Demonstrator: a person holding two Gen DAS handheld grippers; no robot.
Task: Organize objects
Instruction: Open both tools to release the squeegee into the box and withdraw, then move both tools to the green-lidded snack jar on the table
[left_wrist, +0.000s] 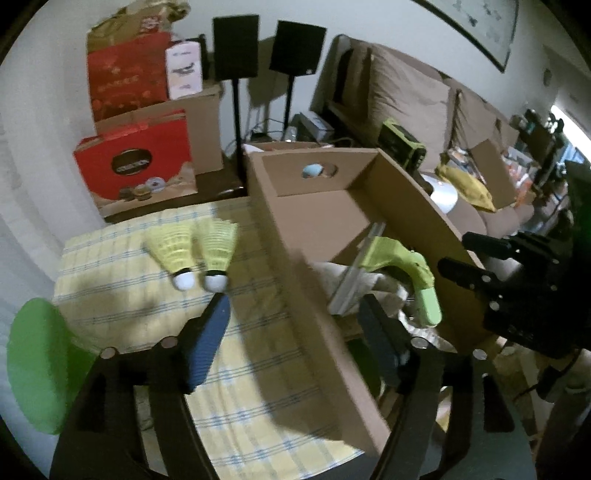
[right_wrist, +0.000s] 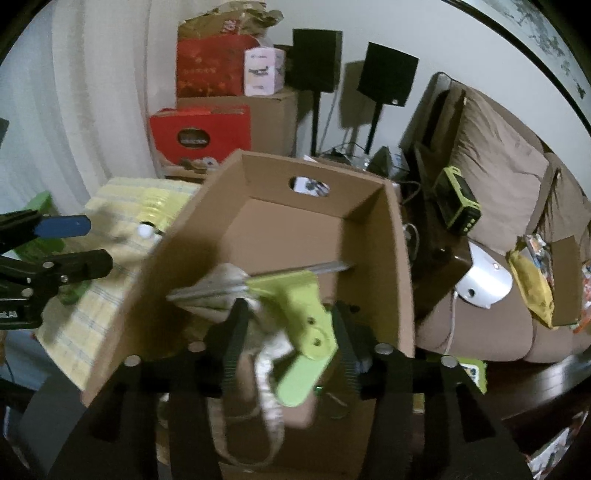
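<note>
An open cardboard box (right_wrist: 399, 258) stands on a table covered by a yellow checked cloth (left_wrist: 258, 387). Inside the box a lime-green-handled saw (right_wrist: 303, 306) lies on a crumpled pale rag (right_wrist: 221, 280). My right gripper (right_wrist: 290, 308) hangs over the box, open, with the saw's handle loose between its fingers. Two yellow shuttlecocks (left_wrist: 199, 251) lie side by side on the cloth to the left of the box. My left gripper (left_wrist: 293, 301) is open and empty, straddling the box's near left wall, its blue-padded finger (left_wrist: 207, 343) just short of the shuttlecocks.
Red gift boxes (left_wrist: 136, 162) and brown cartons are stacked behind the table, with two black speakers (left_wrist: 236, 44) on stands. A brown sofa (right_wrist: 498, 177) with clutter sits to the right. A green round object (left_wrist: 37, 365) lies at the table's left edge.
</note>
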